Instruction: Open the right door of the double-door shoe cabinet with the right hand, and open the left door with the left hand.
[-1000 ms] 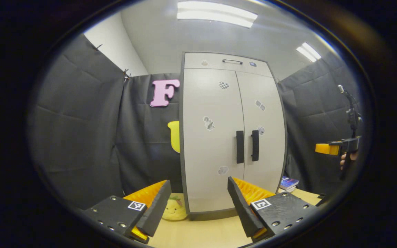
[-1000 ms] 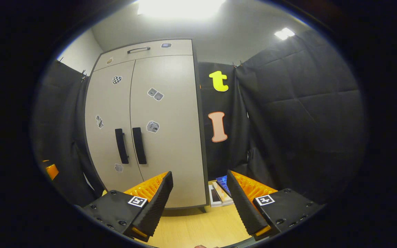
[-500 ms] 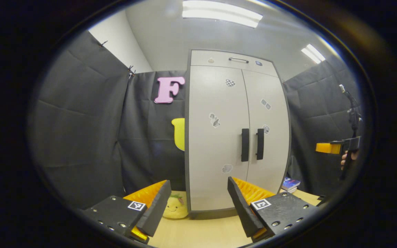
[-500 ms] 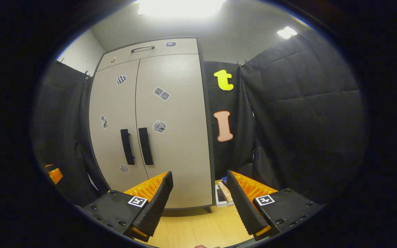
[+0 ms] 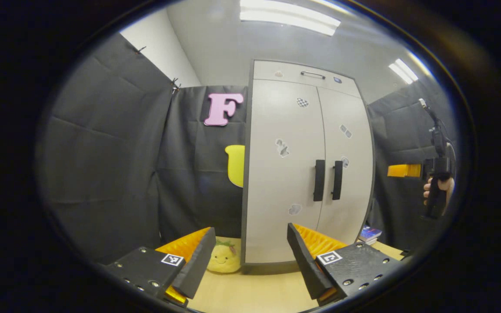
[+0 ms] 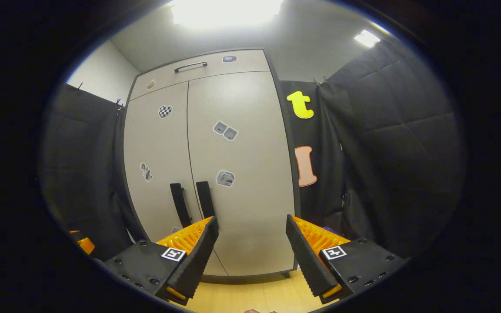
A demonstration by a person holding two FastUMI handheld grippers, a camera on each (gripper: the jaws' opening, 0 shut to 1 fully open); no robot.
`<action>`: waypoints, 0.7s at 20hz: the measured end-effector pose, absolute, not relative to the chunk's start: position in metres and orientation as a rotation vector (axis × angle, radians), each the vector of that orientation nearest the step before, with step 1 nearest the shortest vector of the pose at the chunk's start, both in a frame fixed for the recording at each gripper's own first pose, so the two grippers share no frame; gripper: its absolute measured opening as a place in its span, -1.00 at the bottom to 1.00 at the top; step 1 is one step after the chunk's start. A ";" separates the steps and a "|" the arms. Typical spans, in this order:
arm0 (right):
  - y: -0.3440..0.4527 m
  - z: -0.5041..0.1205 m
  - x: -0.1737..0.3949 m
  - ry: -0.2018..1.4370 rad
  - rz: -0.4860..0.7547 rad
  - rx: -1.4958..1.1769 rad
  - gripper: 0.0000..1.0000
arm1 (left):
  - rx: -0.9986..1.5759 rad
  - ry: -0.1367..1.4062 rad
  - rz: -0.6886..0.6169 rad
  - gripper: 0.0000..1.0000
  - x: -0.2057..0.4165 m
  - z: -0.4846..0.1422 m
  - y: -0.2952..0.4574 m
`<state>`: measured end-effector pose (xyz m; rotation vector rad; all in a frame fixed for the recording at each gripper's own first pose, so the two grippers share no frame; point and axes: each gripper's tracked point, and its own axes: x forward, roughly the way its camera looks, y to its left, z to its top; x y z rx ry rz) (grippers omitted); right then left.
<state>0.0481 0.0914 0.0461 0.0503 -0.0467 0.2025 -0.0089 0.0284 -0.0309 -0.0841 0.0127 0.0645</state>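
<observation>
Shoe cabinet — upright on the table, both doors shut. Right door handle, left door handle: untouched. Right gripper and left gripper — jaws wide, empty, well short of handles. Both openings remain.

Right handle lower end hidden behind right gripper finger.

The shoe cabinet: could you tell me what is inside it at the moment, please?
That cannot be seen: both doors of the shoe cabinet are shut, their black handles side by side, hiding everything inside.
</observation>
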 end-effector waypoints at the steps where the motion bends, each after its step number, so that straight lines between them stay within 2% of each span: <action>1: 0.097 0.047 0.053 -0.046 0.213 0.056 0.95 | -0.088 0.019 0.070 0.90 -0.009 -0.036 0.030; 14: 0.176 0.068 0.120 -0.090 0.300 0.023 0.96 | -0.107 0.112 0.156 0.90 -0.014 -0.083 0.070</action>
